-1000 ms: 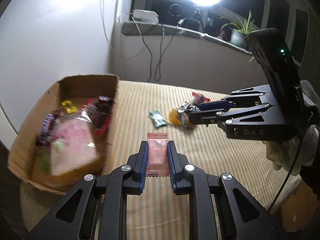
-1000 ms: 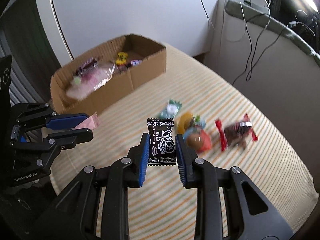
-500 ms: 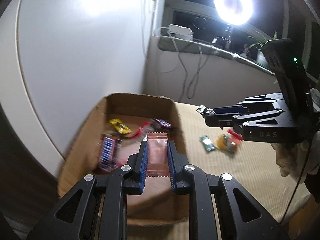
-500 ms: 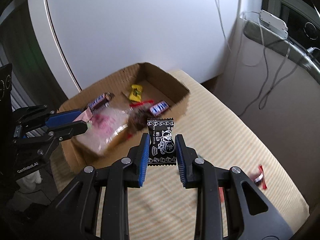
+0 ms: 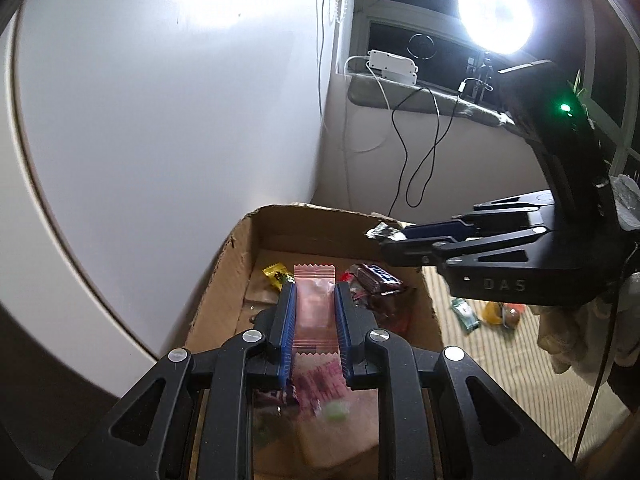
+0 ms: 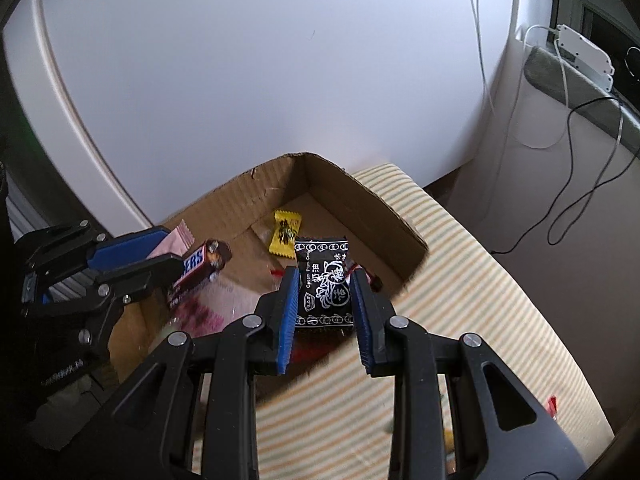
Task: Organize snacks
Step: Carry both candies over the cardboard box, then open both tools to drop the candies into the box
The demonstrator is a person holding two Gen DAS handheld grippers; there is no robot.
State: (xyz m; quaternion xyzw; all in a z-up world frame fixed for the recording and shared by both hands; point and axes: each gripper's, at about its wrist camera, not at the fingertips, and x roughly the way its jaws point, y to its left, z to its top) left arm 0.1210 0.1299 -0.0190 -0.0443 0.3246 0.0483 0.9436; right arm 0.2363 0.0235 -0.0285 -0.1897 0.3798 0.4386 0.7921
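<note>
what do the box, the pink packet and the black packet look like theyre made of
Box: brown corrugated cardboard, matte, with a raw, ragged rim. Pink packet: probably thin plastic film, semi-translucent, with zigzag-cut ends. Black packet: printed film, likely plastic or foil-lined, slightly glossy, with crimped ends.

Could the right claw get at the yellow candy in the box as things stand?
Probably not yet. The right claw is shut on a black packet, so it has no free grip. The path looks open though: the yellow candy lies uncovered on the floor of the box, just beyond the packet.
</note>
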